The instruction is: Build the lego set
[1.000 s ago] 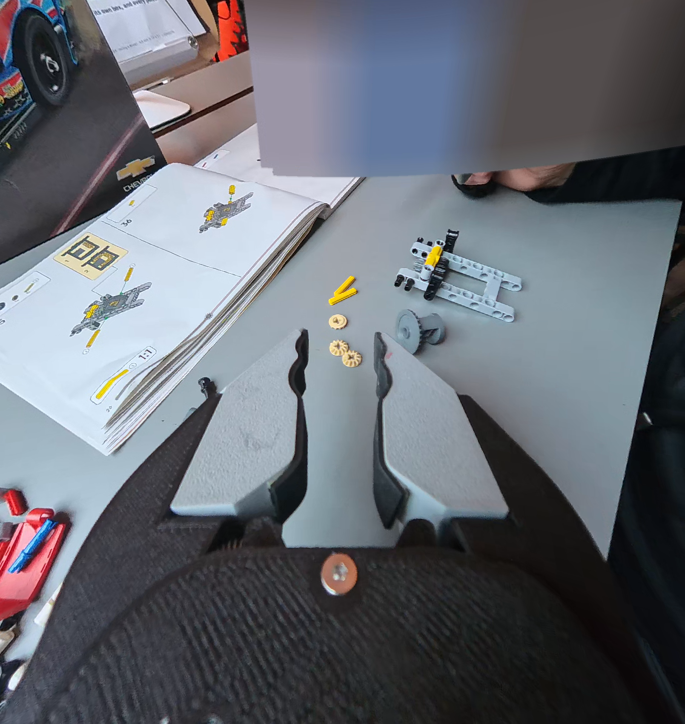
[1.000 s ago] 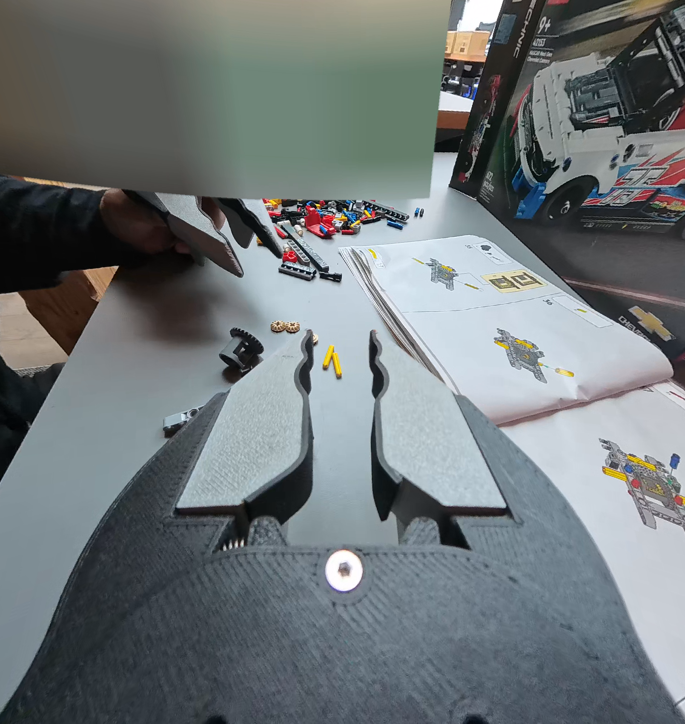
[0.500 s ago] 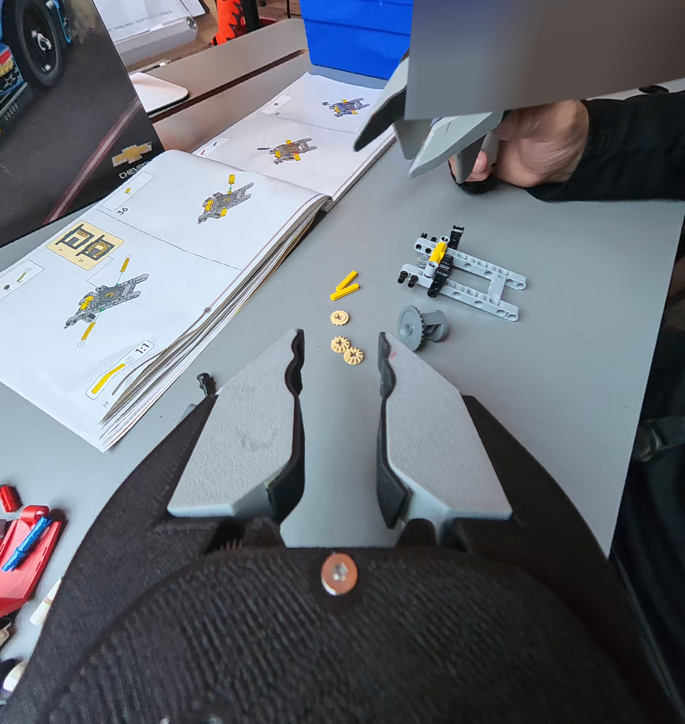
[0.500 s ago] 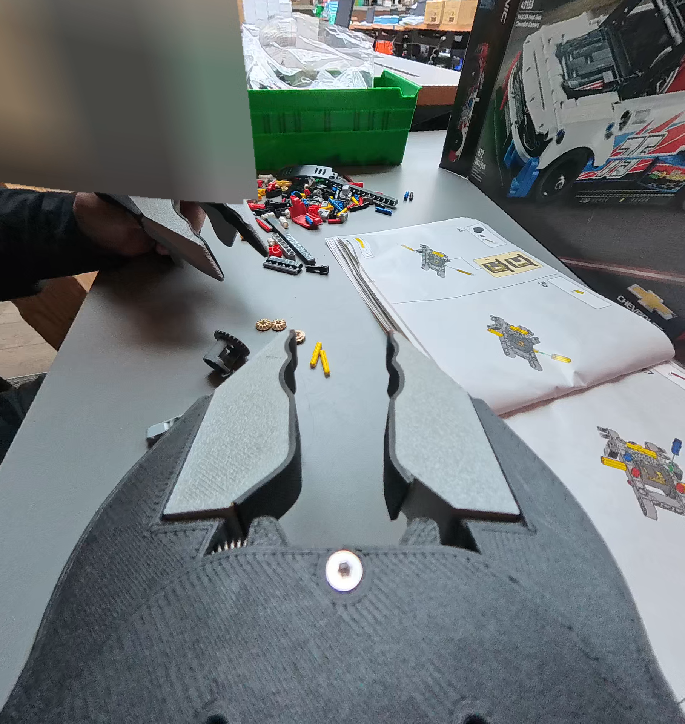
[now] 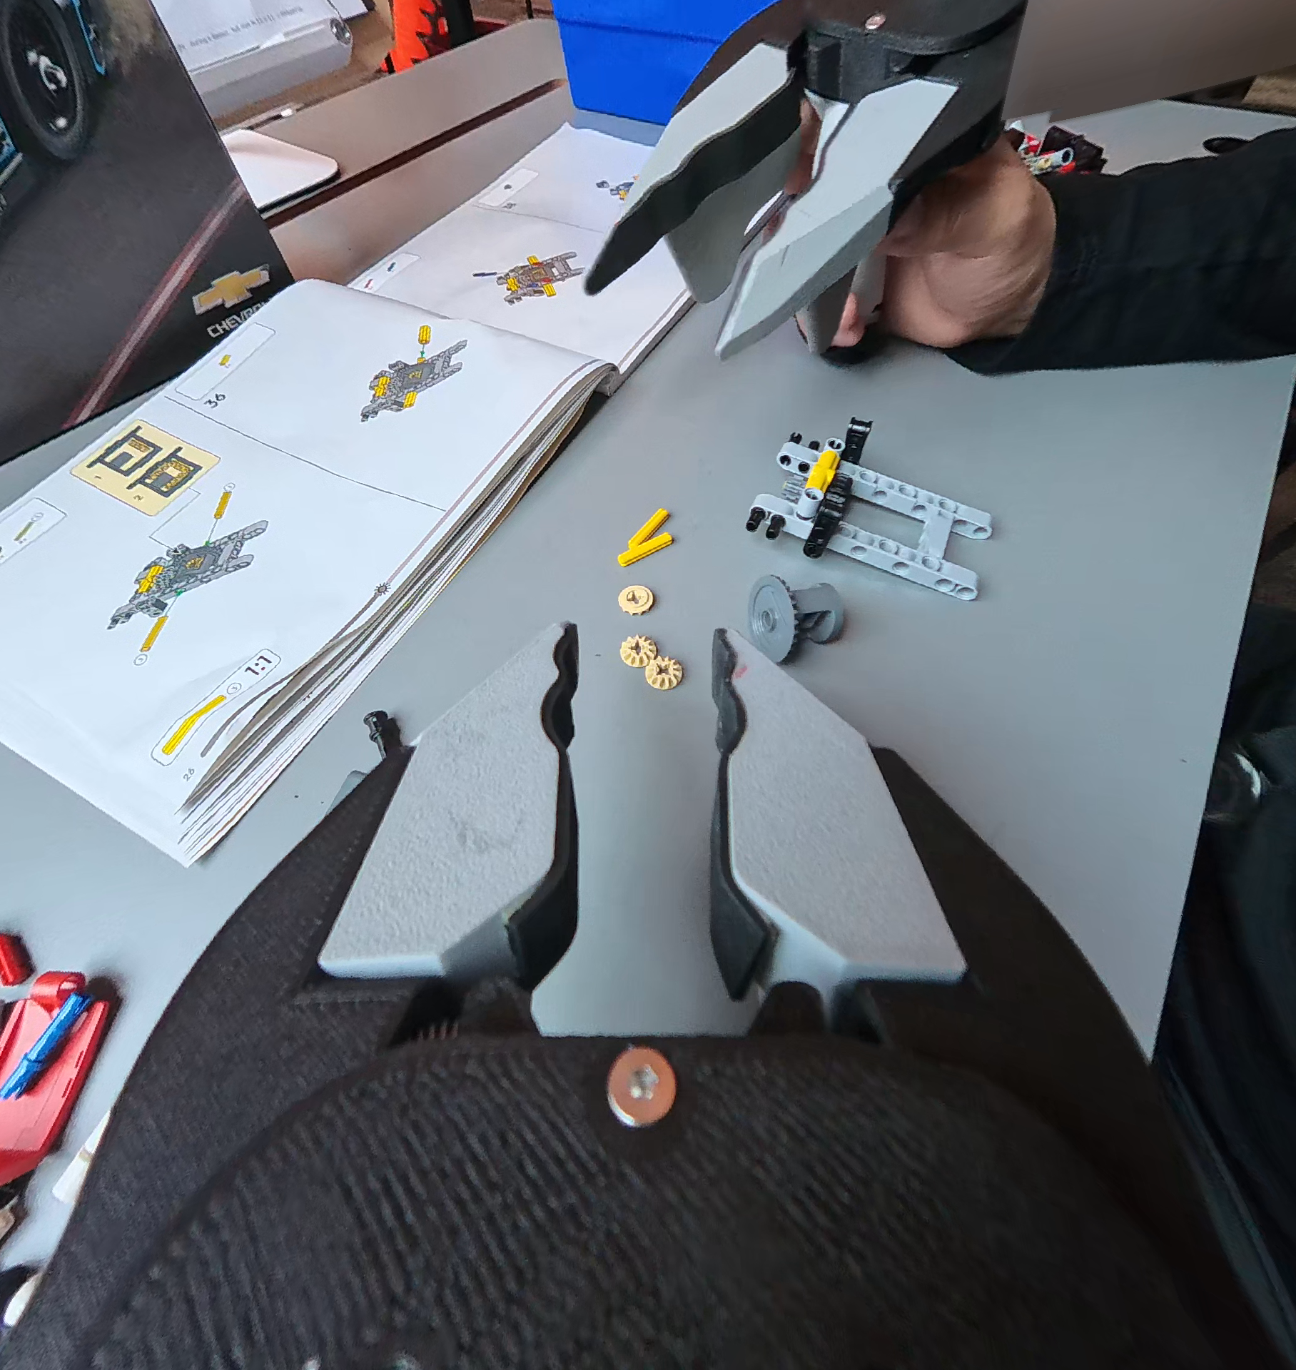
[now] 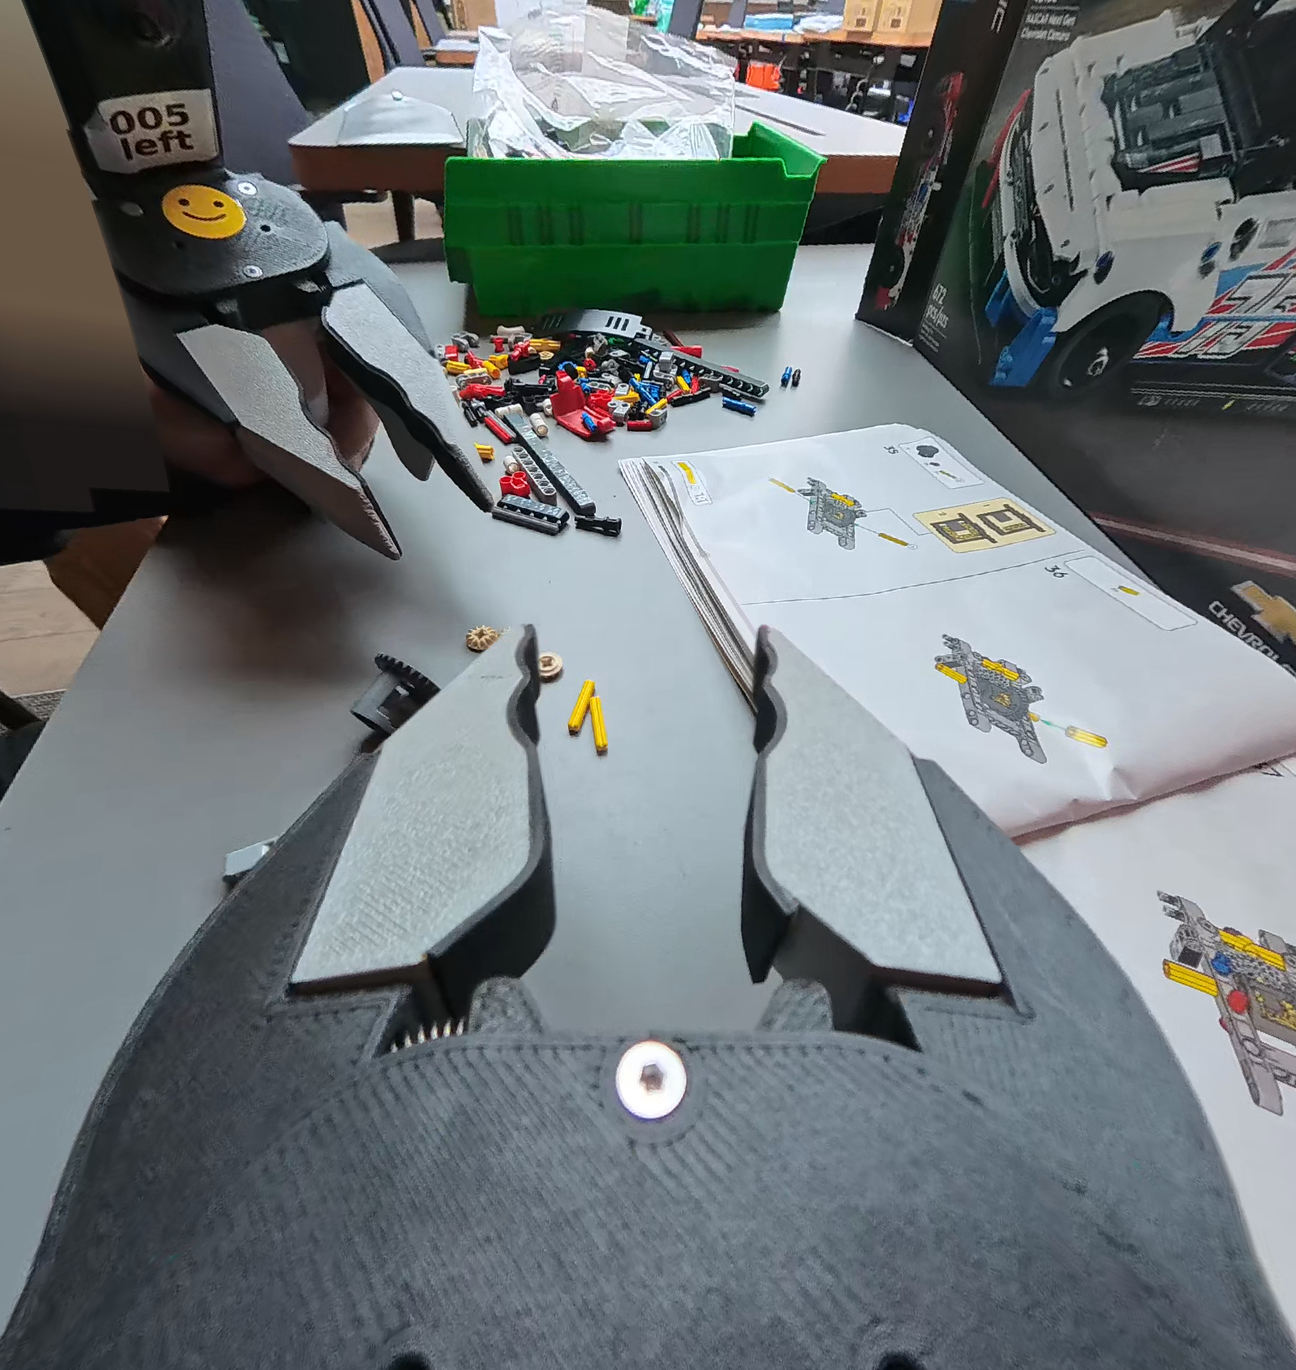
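Observation:
My left gripper (image 5: 645,643) is open and empty, low over the grey table, with two tan gears (image 5: 649,661) just beyond its tips. Past them lie a third tan gear (image 5: 636,599), two yellow axles (image 5: 645,541), a grey differential gear (image 5: 793,615) and a light grey frame assembly (image 5: 867,511). My right gripper (image 6: 649,641) is open wide and empty, facing the yellow axles (image 6: 589,712) and a tan gear (image 6: 550,665). Its left finger half hides the dark gear (image 6: 393,689). Each gripper shows in the other's view, held up over the table: the right (image 5: 660,315), the left (image 6: 437,530).
An open instruction booklet (image 5: 296,482) lies beside the parts, with the set's box (image 6: 1149,222) standing behind it. A pile of loose coloured pieces (image 6: 593,385) sits in front of a green bin (image 6: 630,237). Red pieces (image 5: 22,1038) lie by my left gripper. The table edge (image 5: 1223,667) is close.
My right gripper has opened much wider. The left gripper has opened slightly. Both grippers have come into plain view of each other; the parts on the table have not moved.

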Tool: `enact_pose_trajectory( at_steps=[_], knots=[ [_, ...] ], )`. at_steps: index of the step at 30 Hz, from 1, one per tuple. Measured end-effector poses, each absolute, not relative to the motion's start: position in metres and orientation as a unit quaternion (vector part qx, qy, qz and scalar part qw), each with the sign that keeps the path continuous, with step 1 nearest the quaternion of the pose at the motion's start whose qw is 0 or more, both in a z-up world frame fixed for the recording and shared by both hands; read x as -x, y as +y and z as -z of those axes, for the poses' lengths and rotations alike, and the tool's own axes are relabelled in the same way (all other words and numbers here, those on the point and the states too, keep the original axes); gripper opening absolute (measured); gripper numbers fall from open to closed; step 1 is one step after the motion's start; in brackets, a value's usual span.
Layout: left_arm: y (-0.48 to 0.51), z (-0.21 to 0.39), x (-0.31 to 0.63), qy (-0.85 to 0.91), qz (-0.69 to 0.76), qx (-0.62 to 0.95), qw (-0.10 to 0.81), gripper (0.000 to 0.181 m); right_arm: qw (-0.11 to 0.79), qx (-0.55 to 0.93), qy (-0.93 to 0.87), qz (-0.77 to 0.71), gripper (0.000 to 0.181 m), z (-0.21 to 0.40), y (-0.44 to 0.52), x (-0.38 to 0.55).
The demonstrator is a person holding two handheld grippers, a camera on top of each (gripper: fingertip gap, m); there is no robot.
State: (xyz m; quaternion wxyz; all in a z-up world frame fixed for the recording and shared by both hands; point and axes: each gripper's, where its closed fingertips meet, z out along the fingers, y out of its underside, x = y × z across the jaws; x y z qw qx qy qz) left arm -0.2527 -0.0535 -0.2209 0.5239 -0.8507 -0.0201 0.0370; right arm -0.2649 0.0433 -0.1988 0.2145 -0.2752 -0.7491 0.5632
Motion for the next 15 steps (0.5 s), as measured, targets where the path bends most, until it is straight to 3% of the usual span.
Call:
enact_pose_trajectory(
  at_steps=[15],
  knots=[
    [-0.054,0.221,0.258,-0.034,-0.045,0.85,0.524,0.033,0.219,0.256,-0.766,-0.547,0.07,0.204,0.033,0.26]
  ],
)
